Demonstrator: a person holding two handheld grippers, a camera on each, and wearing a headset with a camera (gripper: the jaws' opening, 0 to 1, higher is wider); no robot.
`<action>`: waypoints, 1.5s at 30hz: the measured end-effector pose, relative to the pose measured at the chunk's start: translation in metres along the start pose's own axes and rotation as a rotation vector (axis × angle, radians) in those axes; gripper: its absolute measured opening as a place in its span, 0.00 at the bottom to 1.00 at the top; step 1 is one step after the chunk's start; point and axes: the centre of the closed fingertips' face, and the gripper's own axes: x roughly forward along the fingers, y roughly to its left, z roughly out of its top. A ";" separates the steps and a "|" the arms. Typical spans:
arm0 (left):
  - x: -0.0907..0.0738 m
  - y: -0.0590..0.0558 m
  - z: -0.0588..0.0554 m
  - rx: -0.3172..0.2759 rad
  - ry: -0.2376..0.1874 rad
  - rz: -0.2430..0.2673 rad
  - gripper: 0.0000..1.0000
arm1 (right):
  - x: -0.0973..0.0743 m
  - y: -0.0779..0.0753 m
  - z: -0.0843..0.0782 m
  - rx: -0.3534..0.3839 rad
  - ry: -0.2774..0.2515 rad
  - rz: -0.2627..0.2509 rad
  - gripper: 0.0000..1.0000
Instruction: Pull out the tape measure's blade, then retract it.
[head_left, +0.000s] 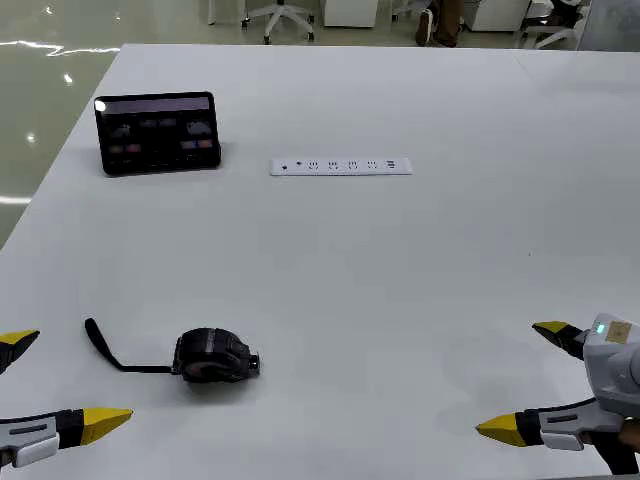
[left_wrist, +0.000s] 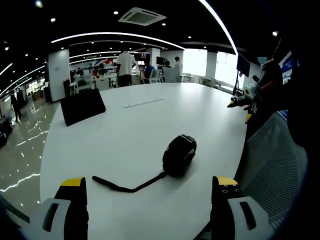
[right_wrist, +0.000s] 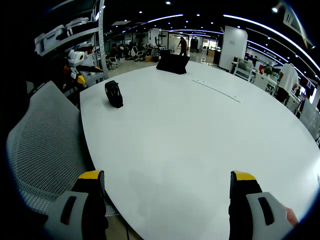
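Jaws wide, left tongs (head_left: 80, 374) facing right tongs (head_left: 512, 377)

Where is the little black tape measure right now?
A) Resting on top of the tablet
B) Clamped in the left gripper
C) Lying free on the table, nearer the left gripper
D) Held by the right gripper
C: the tape measure lies on the white table, touched by neither gripper. It is close to the open left gripper and far from the open right gripper.
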 end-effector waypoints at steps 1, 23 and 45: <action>0.000 -0.001 0.001 0.000 -0.001 -0.002 1.00 | 0.000 0.000 0.000 -0.002 0.000 -0.004 1.00; 0.005 -0.008 0.003 0.061 0.022 -0.046 1.00 | -0.001 -0.009 0.014 -0.019 -0.040 -0.025 1.00; 0.081 -0.056 0.029 0.340 0.244 -0.395 0.87 | 0.098 0.063 0.106 -0.256 -0.107 0.229 1.00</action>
